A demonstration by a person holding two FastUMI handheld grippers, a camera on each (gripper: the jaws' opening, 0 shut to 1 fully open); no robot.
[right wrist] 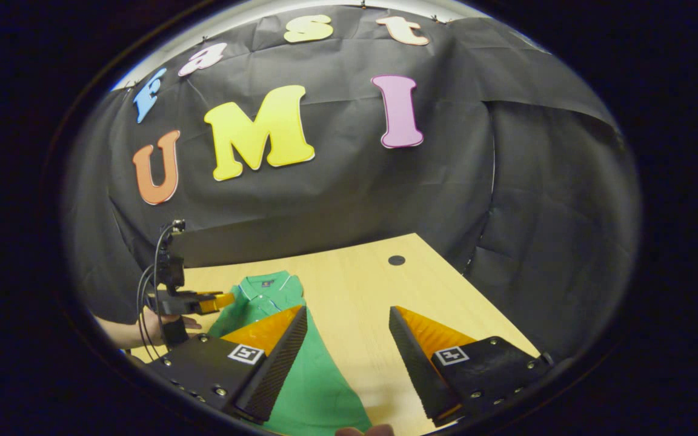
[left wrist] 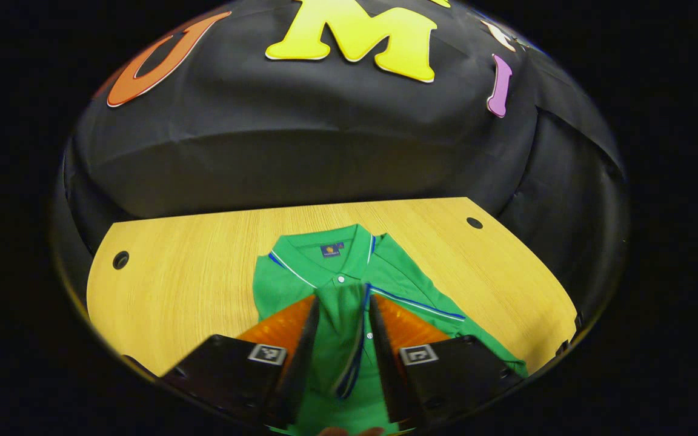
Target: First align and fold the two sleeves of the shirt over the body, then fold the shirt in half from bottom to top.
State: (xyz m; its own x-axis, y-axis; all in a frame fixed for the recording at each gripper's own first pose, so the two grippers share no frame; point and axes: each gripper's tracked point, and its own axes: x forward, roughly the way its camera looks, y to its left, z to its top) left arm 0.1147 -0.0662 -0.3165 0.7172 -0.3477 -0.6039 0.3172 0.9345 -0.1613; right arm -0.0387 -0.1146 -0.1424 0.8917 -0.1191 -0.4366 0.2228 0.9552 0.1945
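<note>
Rear wall: black cloth, hung in loose folds and creases behind the table.
Side wall: a further black cloth panel to the right in the right gripper view, overlapping the rear one at a visible seam.
Top edge: pale strip above the cloth in the right gripper view.
Table: light wood-grain top, set against the cloth.
Table fittings: round dark holes near the far corners.
Lighting: even on the tabletop; soft sheen on cloth.
</note>
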